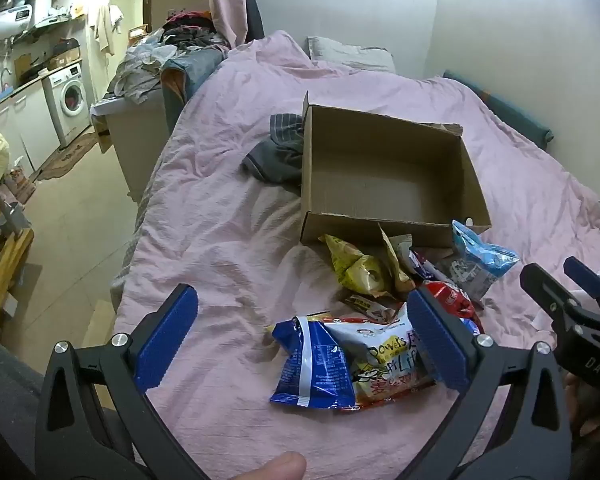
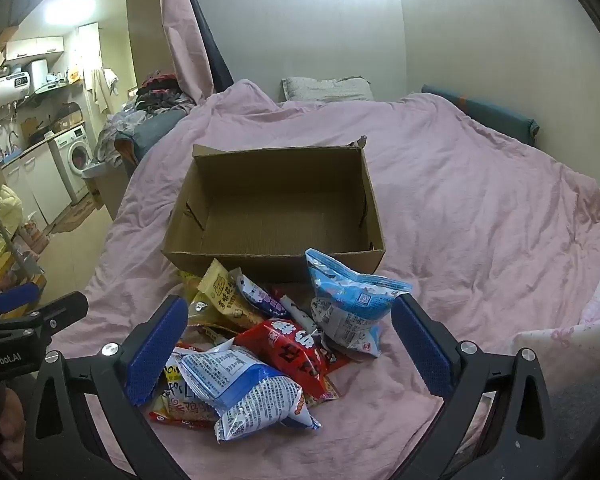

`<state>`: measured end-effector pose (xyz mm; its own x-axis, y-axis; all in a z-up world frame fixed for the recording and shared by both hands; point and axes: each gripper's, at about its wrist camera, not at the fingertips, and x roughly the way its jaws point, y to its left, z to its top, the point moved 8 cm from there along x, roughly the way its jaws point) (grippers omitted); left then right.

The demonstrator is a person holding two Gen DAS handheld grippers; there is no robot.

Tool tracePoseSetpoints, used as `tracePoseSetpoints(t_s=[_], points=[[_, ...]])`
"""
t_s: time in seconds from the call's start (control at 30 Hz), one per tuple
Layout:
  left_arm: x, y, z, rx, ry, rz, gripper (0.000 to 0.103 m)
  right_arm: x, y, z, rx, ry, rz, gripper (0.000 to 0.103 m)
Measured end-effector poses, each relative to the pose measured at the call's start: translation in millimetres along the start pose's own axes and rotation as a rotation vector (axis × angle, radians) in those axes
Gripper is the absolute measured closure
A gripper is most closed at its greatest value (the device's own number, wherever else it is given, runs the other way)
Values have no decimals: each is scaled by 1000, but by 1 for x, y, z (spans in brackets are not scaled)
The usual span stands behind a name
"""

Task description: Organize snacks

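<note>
An open, empty cardboard box [image 1: 384,184] [image 2: 276,216] sits on the pink bed. A pile of snack bags lies in front of it: a blue-and-white bag [image 1: 320,364] [image 2: 244,392], a red bag [image 2: 292,352] [image 1: 452,300], a light blue bag [image 2: 352,304] [image 1: 480,260], and yellow packets [image 1: 356,268] [image 2: 220,300]. My left gripper [image 1: 300,340] is open, its fingers astride the blue-and-white bag. My right gripper [image 2: 288,344] is open above the pile, and shows at the right edge of the left wrist view [image 1: 568,288].
A grey striped garment [image 1: 278,152] lies left of the box. Pillows [image 2: 324,88] lie at the bed's head by the wall. The bed edge drops to the floor [image 1: 72,232] at left, with a washing machine [image 1: 68,100] and cluttered furniture beyond.
</note>
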<state>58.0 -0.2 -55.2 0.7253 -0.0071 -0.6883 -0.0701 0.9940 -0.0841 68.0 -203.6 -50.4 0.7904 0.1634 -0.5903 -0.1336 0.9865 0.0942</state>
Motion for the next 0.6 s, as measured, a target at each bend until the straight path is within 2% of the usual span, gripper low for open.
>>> tracePoseSetpoints(t_s=[0.6], points=[[-5, 11, 2, 2, -6, 18, 0, 1, 0, 1, -9, 0, -6, 0]])
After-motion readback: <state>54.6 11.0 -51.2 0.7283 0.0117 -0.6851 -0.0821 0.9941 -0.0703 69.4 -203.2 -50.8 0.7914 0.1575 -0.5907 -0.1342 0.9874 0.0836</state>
